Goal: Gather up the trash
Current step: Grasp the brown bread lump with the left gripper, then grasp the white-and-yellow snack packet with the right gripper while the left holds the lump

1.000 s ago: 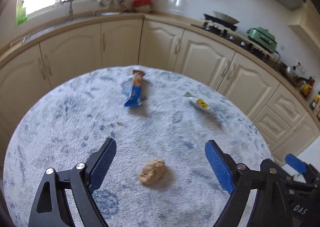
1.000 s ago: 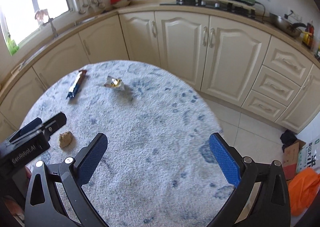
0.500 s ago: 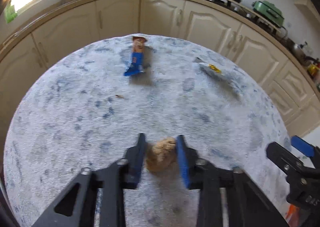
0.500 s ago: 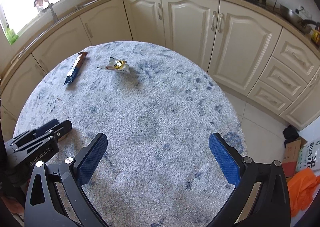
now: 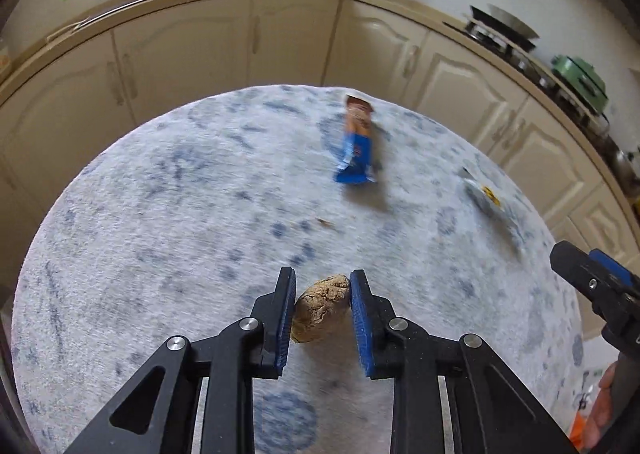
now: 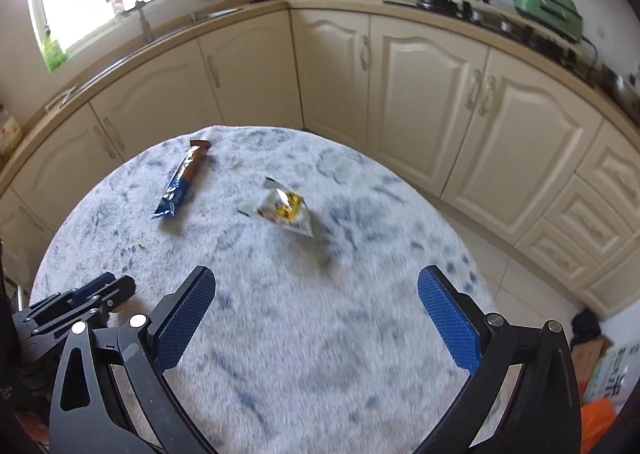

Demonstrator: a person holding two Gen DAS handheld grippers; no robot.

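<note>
On my left wrist view, the left gripper (image 5: 322, 290) has just clamped down: its blue-padded jaws have narrowed to a small gap and both pads press against the crumpled tan-brown paper wad (image 5: 320, 308), which sits between them at about 6 o'clock on the round table covered in a white-and-blue mottled fuzzy cloth (image 5: 160, 213). I cannot tell whether the wad is lifted off the cloth or resting on it.

Further out on the cloth, at roughly 12 to 1 o'clock from the wad, lies a long blue-and-brown snack bar wrapper (image 5: 356, 145). At about 2 o'clock, near the table's right edge, lies a small crinkled clear-and-silver wrapper with yellow print (image 5: 482, 195), blurred in this view. A tiny brown scrap (image 5: 325, 222) lies on the cloth between the wad and the long wrapper.

On my right wrist view, the right gripper (image 6: 316, 308) has its jaws spread wide with nothing between the pads, over bare cloth. From it the silver wrapper (image 6: 286, 209) is at about 12 o'clock and the long blue wrapper (image 6: 182, 185) at about 11 o'clock, the two well apart. The left gripper's tip shows at 9 o'clock.
</note>
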